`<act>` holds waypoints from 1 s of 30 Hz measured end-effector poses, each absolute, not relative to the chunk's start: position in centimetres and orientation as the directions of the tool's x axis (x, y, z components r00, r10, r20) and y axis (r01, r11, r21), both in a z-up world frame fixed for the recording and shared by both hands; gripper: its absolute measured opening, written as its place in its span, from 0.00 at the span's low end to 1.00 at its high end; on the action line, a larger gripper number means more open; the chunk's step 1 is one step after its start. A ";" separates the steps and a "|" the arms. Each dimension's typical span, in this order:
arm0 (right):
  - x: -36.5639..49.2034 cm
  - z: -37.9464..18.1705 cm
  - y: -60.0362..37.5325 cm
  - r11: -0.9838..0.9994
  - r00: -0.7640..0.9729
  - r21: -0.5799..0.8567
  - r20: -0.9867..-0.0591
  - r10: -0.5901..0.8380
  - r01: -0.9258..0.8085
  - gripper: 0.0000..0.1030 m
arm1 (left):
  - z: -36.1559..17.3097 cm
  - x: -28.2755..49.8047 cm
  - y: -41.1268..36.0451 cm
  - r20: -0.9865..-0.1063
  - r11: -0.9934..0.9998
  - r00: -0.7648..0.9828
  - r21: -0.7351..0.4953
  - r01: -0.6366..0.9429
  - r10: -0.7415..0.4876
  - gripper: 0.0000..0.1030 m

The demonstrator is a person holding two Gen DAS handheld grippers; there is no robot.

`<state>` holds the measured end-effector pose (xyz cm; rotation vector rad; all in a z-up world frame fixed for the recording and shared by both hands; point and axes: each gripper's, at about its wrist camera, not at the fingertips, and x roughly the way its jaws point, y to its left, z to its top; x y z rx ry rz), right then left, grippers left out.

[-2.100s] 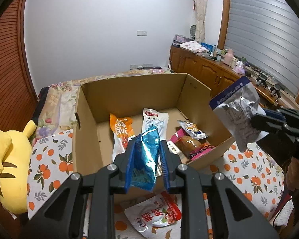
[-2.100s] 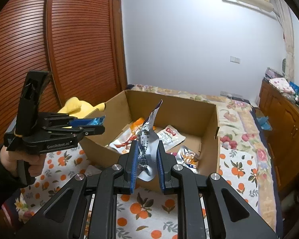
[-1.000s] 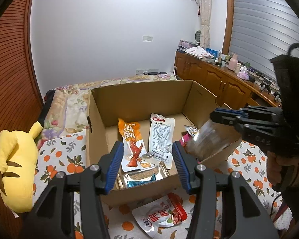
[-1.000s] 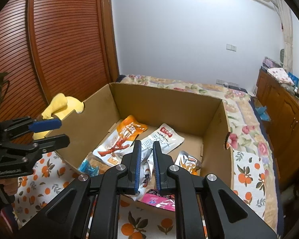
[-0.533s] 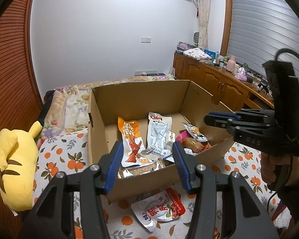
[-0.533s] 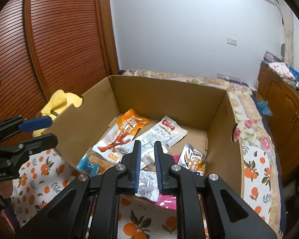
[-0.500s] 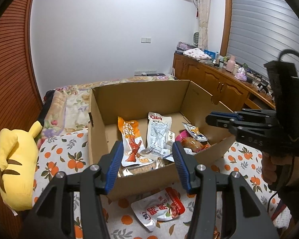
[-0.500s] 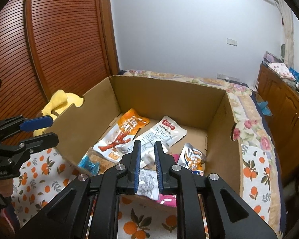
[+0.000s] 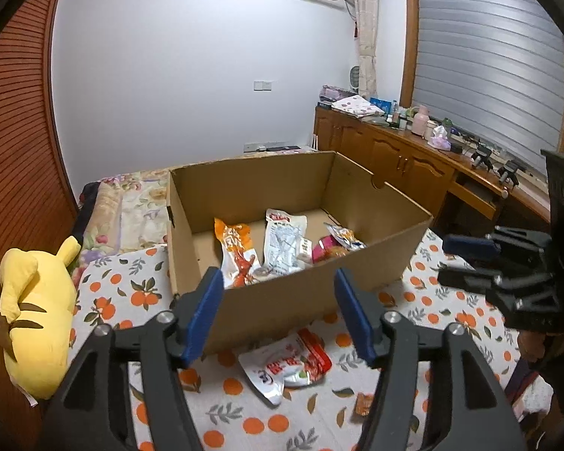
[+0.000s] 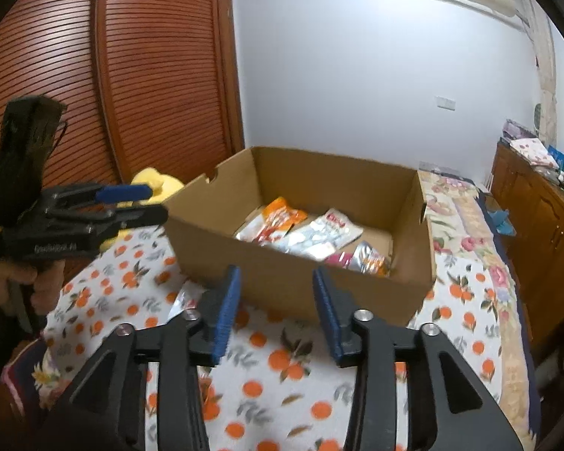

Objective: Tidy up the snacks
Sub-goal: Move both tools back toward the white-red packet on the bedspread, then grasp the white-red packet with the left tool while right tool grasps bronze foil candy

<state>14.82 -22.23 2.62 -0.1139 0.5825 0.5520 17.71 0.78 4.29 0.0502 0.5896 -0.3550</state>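
Two grippers up front, both empty. Left gripper (image 9: 278, 314) with jaws spread wide and just been widening, nothing between the blue pads. Right gripper (image 10: 275, 310) likewise parted, jaws just been opening, nothing between them either.

Just past the left fingertips, on the orange-print bedspread (image 9: 128, 293): one white-and-red snack pouch (image 9: 287, 364) lying flat, close against the near wall of the box. One small orange packet (image 9: 363, 402) a little nearer, right of the pouch.

Next, one open cardboard box (image 9: 282, 300) on the bedspread. Inside, counted in the left wrist view: one orange packet (image 9: 235, 251) at the left, one white packet (image 9: 282, 244) beside it, one pink packet (image 9: 329, 250) and one silver packet with orange print (image 9: 344, 238) toward the right wall. More wrappers glimpsed under these in the right wrist view, too blurred to count.

Off to the left of the box, one yellow plush toy (image 9: 34, 308) at the edge of the bed.

Farther back, one floral blanket (image 9: 131, 203) behind the box, one wooden cabinet run (image 9: 387, 158) along the right wall, crowded with small items too small to count.
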 end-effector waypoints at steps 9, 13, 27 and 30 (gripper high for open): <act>12.0 -2.1 -21.1 0.835 0.624 0.086 -0.623 0.471 -0.544 0.57 | 1.1 15.3 0.6 -0.578 0.936 0.752 -0.063 0.347 -0.317 0.73; 11.6 -4.4 -20.2 0.825 0.589 0.078 -0.662 0.463 -0.560 0.57 | -0.8 14.7 0.8 -0.598 0.937 0.736 -0.081 0.339 -0.318 0.73; 10.9 -9.2 -17.5 0.787 0.489 0.095 -0.736 0.468 -0.609 0.57 | -6.3 14.3 1.5 -0.659 0.955 0.704 -0.079 0.286 -0.265 0.73; 11.0 -9.7 -17.3 0.795 0.487 0.093 -0.746 0.454 -0.599 0.57 | -6.8 14.4 1.8 -0.667 0.958 0.699 -0.085 0.273 -0.258 0.73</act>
